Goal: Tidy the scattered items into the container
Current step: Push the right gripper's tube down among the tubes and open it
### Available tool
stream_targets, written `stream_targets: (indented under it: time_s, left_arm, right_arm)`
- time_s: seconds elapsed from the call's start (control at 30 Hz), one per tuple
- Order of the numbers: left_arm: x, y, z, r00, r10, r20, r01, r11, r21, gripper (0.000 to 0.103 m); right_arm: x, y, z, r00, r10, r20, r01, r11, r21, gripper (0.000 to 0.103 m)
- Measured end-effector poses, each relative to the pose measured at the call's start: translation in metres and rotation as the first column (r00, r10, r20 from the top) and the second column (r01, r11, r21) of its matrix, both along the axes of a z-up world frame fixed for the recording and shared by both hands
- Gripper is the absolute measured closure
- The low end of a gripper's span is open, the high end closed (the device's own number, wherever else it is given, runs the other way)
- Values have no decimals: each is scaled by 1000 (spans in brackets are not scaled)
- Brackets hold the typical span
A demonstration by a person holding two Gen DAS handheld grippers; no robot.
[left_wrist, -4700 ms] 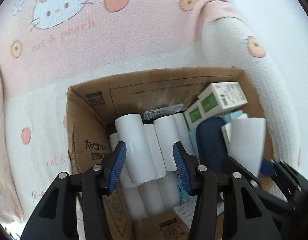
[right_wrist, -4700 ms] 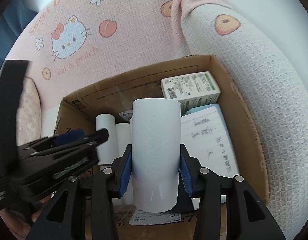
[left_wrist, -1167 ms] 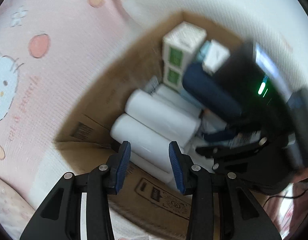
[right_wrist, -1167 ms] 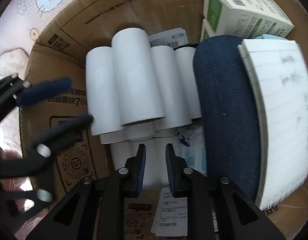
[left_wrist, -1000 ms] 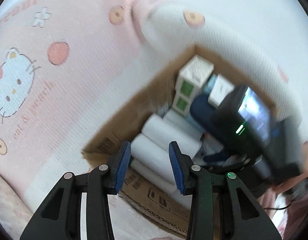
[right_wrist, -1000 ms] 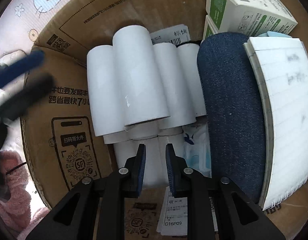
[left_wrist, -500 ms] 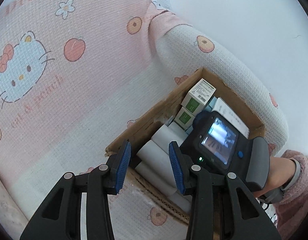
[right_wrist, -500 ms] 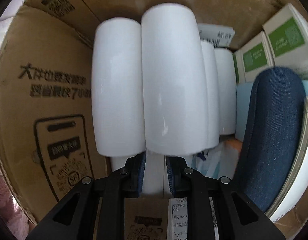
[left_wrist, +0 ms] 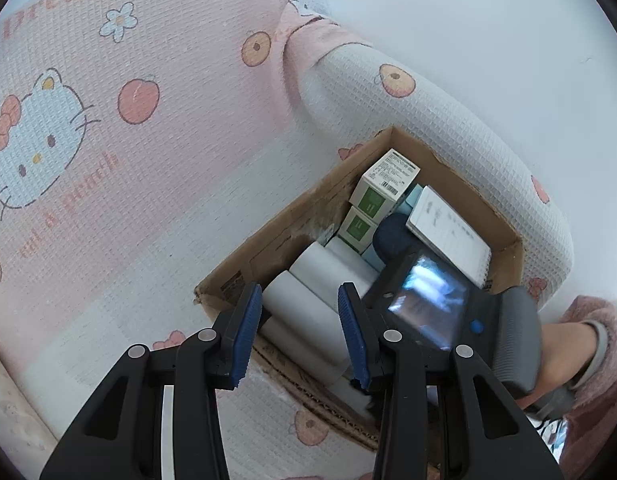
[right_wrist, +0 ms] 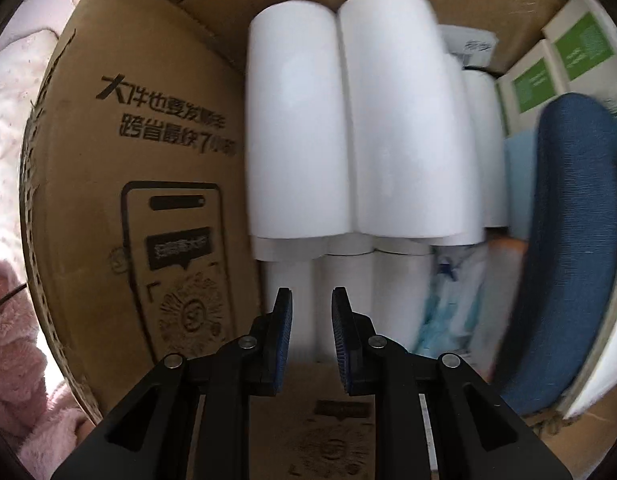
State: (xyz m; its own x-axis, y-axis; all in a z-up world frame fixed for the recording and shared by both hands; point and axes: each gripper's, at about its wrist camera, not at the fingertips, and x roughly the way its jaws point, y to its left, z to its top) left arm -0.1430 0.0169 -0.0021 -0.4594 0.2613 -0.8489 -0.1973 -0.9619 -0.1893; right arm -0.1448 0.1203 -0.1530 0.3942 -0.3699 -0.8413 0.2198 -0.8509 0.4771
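Note:
A cardboard box (left_wrist: pixel 276 236) sits on a pink bedspread. It holds several white paper rolls (left_wrist: pixel 308 300), two green-and-white cartons (left_wrist: pixel 372 200), a blue denim pouch (left_wrist: pixel 392 232) and a white notepad (left_wrist: pixel 448 232). My left gripper (left_wrist: pixel 300 320) is open and empty, raised above the box's near corner. My right gripper (right_wrist: pixel 311 320) is low inside the box over the rolls (right_wrist: pixel 388 128). Its jaws stand a narrow gap apart and hold nothing. The pouch (right_wrist: pixel 568 240) and cartons (right_wrist: pixel 556 64) lie to its right.
The box flap with printed text (right_wrist: pixel 148 200) stands left of the right gripper. A white padded bolster (left_wrist: pixel 448 120) runs behind the box. The right gripper's body and screen (left_wrist: pixel 436 300) cover part of the box. A pink-sleeved arm (left_wrist: pixel 580 360) is at right.
The left gripper has pulled back and up from the box. The right gripper has let go of its white roll in the box, narrowed its jaws, and dropped closer to the rolls.

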Motion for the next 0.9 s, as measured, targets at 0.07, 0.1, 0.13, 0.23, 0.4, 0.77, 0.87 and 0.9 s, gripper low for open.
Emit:
stream_targets:
  time_s: [0.07,0.1,0.13,0.23,0.4,0.77,0.87,0.9]
  left_arm:
    - [-1,-2,1,1000,-3,1,3,1000,8,59]
    - [-1,-3,1,1000,-4,3,4,1000,11,59]
    - [-1,-5,1,1000,-5,3,5,1000,10,59]
    - [-2,-11,2,1000,4,3,-4,1000,3,59]
    - [-1,-15,-1,1000,14,20,-14,1000,-7,59]
    - [-2,20,-15,996,-58,71,64,993,-96,58]
    - [-4,36,-24,989,-83,121,97,989,-113,55]
    - [-6,42,-27,985,-96,144,112,988,-107,55]
  right_arm:
    - [-4,-4,-8,1000,-5,19,5,1000,2,87]
    - [-7,-6,-11,1000,-9,20,8,1000,12,87]
    - [-10,-7,-15,1000,-9,22,9,1000,25,87]
    - [-18,-10,-17,999,-40,5,40,999,-5,87]
    - [-20,-9,-17,999,-36,3,36,999,1,87]
    - [-4,47,44,995,-18,-96,18,1000,-6,82]
    - [-7,71,55,987,-75,-141,77,997,11,77]
    - [-14,51,62,983,-102,-151,104,995,8,76]
